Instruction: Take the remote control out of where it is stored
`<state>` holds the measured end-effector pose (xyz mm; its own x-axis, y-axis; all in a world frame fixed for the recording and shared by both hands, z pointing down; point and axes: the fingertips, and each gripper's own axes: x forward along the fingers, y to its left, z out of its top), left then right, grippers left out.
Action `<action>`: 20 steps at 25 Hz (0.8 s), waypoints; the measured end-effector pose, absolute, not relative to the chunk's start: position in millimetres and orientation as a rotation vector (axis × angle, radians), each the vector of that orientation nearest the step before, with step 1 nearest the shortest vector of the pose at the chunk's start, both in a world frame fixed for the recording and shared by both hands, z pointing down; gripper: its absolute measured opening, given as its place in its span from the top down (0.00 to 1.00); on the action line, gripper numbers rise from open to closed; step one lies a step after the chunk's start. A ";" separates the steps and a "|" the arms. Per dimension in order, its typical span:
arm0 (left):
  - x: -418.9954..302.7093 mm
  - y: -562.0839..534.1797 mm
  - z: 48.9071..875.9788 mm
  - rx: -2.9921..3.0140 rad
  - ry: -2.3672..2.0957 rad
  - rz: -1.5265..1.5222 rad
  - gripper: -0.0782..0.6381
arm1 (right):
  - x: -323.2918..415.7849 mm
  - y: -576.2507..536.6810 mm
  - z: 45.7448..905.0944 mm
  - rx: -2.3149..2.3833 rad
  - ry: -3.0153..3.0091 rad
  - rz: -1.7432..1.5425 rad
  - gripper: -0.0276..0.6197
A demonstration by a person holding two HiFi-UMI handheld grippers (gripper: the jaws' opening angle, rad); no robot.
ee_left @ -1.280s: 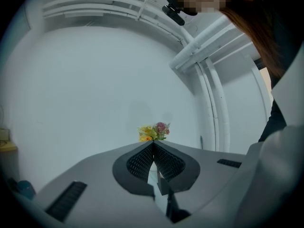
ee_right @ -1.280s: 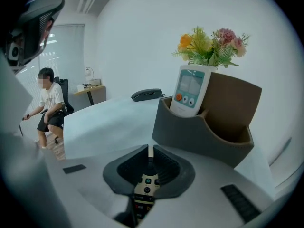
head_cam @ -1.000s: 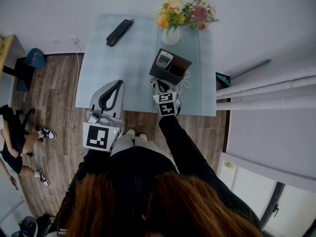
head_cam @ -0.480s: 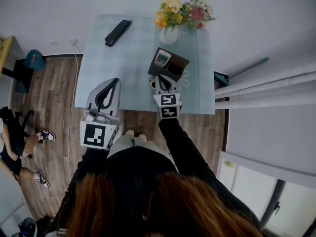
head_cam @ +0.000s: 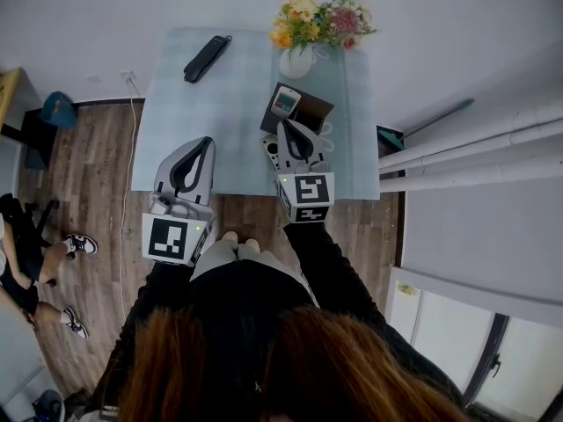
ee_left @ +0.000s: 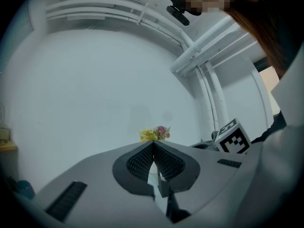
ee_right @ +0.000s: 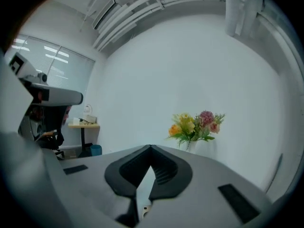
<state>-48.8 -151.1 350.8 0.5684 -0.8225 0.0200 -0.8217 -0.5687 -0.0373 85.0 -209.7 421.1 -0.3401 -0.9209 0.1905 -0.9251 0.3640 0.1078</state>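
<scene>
The white remote control (head_cam: 286,103) stood in its dark holder (head_cam: 313,112) on the table (head_cam: 176,121), not yet removed. The right gripper (head_cam: 291,130), closed on nothing, had risen in front of the holder. The left gripper (head_cam: 206,144), likewise closed and empty, hung level.

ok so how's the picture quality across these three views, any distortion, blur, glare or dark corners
Head view: soft even light, no glare on the table, hair at the bottom edge blurred. Left gripper view: heavy fisheye bends the pipes, dark corners, a mosaic patch at top. Right gripper view: same dark rounded edges, flowers sharp against the plain wall.
</scene>
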 end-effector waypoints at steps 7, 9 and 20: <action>-52.3 -148.6 350.0 -2.754 1.461 -0.065 0.88 | 82.1 -180.0 382.2 1.673 -2.508 0.037 0.93; -52.6 -146.5 350.1 -2.751 1.459 -0.075 0.88 | 80.3 -173.0 376.5 1.665 -2.528 0.046 0.94; -48.5 -141.8 351.8 -2.755 1.433 -0.070 0.88 | 77.8 -154.4 359.1 1.663 -2.547 0.040 0.93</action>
